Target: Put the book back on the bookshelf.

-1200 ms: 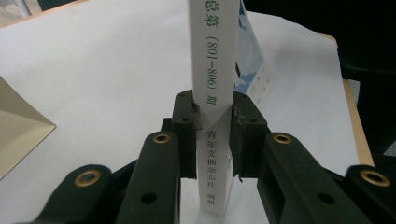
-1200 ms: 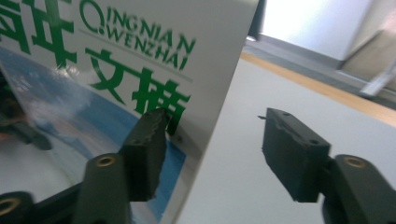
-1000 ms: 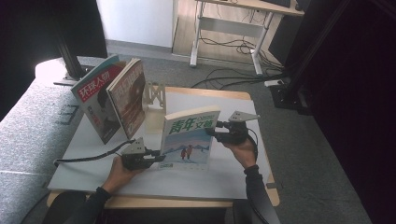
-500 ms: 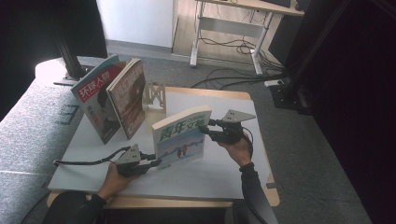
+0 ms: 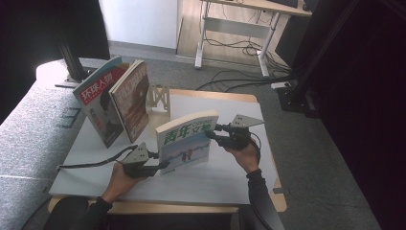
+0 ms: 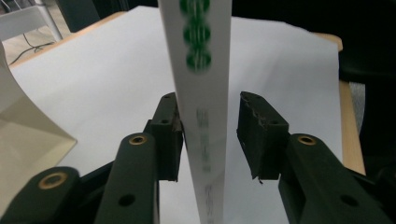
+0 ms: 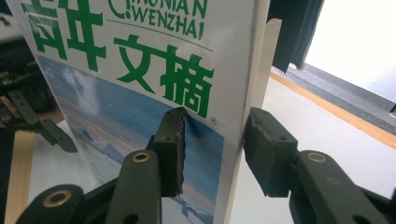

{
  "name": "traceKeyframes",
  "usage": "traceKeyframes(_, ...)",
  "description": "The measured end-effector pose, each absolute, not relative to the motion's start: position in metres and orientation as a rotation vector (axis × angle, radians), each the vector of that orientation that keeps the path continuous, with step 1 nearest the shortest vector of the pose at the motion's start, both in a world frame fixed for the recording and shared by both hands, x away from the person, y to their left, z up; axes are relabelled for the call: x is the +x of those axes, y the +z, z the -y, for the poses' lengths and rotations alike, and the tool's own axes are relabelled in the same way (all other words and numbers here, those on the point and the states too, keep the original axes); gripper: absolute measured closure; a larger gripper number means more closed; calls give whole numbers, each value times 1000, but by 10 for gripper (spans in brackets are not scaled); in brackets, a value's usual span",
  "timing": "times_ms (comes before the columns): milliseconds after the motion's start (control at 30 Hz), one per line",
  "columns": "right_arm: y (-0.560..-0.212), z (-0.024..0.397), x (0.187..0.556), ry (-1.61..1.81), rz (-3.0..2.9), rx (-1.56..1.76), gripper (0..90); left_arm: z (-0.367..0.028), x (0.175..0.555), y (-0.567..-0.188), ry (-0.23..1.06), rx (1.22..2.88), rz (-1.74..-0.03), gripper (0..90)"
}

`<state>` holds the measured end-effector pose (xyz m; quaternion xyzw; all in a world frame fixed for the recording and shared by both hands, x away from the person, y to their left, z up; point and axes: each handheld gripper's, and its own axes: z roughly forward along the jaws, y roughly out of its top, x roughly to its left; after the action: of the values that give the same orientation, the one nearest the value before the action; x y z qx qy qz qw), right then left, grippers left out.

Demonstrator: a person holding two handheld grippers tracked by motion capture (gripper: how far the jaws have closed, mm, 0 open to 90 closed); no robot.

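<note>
White-spined green-titled magazine stands upright; right claw clamps its edge, left claw just loosening, spine between.

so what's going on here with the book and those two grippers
A person stands a green-titled magazine upright on the white table, one gripper at each side edge. The right gripper is clamped on its edge. The left gripper has just been opening; the spine sits between its jaws with a gap on one side. Two more magazines lean by a white bookend.
</note>
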<state>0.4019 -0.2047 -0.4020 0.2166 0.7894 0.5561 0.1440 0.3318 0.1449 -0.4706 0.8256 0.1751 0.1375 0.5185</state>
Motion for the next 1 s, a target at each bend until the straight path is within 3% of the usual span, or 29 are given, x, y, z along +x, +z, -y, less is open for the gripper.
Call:
traceKeyframes(533, -403, 203, 403, 1599, -2269, 632, 574, -127, 355, -412, 280, 2000, -459, 508)
traceKeyframes(1000, -402, 201, 404, 1586, -2269, 632, 574, -122, 363, -363, 332, 1969, -476, 539)
